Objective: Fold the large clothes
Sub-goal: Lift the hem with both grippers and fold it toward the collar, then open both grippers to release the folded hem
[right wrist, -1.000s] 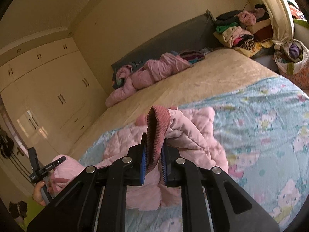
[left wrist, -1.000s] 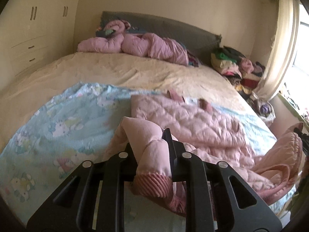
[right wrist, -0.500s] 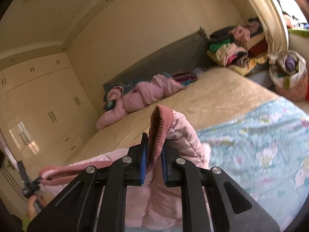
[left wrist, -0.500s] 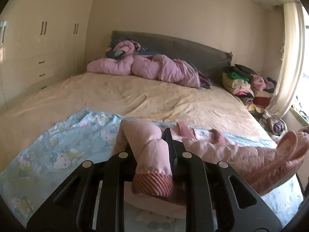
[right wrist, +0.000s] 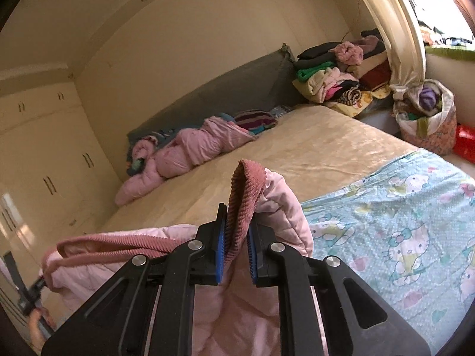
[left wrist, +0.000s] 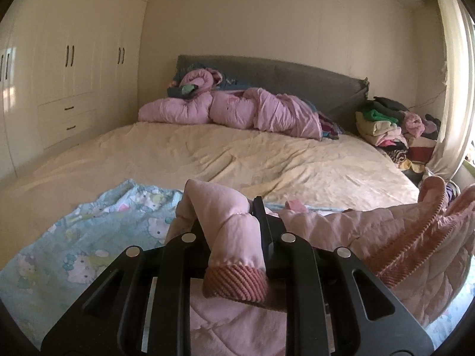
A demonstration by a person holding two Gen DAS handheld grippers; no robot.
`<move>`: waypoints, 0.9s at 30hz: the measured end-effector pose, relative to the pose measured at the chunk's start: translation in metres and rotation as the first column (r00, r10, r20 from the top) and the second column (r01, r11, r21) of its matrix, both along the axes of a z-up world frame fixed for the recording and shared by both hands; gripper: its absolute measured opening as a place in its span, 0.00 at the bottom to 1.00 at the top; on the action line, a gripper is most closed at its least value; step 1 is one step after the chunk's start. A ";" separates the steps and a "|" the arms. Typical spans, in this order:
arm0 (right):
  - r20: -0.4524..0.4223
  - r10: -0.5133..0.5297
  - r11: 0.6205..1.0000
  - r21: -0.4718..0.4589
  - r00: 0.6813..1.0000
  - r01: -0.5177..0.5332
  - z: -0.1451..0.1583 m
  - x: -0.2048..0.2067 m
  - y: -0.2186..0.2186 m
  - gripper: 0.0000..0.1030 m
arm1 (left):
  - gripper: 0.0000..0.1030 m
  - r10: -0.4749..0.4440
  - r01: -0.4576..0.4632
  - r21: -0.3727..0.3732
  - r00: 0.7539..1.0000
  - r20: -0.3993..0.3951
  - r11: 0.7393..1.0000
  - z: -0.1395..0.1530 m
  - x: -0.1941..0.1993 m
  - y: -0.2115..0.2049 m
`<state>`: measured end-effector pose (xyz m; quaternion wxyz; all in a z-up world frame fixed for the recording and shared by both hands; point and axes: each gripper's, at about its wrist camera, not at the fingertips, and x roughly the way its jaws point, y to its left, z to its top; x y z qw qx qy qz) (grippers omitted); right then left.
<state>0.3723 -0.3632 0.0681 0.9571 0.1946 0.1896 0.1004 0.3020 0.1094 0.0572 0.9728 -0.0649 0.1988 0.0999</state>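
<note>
Pink quilted jacket (left wrist: 371, 237) held up over the near end of the bed (left wrist: 237, 154), stretched between the two grippers. Left gripper (left wrist: 234, 237) clamped on a sleeve end, its ribbed cuff (left wrist: 237, 281) hanging toward the camera. Right gripper (right wrist: 236, 243) clamped on the ribbed hem (right wrist: 245, 190), blue pads (right wrist: 219, 255) pressed against the rib from both sides. The hem runs taut from one gripper to the other (the left gripper appears at the far left of the right wrist view), with the body of the garment sagging below it. Under the jacket lies a blue cartoon-print blanket (right wrist: 400, 222), covering the near part of the bed; beyond it the beige sheet is bare up to a rolled pink duvet (left wrist: 231, 109) against the grey headboard (left wrist: 297, 80). Wardrobe (left wrist: 74, 59) on the left; clothes pile (right wrist: 335, 71) and a stuffed bag (right wrist: 427, 118) beside the bed on the right, by the curtain (left wrist: 451, 89).
</note>
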 end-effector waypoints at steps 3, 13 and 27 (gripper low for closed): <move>-0.018 -0.015 0.999 -0.031 1.000 0.014 -0.009 0.011 0.006 0.11 | 0.14 -0.004 0.004 0.002 1.000 -0.010 1.000 -0.010 0.005 -0.003; -0.108 -0.043 0.997 -0.075 0.993 0.035 -0.048 0.043 0.018 0.13 | 0.16 -0.062 0.061 -0.017 0.997 -0.053 0.998 -0.036 0.016 -0.003; -0.156 0.249 0.967 -0.011 0.956 -0.254 -0.051 0.005 0.087 0.90 | 0.19 -0.074 0.069 -0.088 0.995 -0.062 0.994 -0.058 0.026 0.001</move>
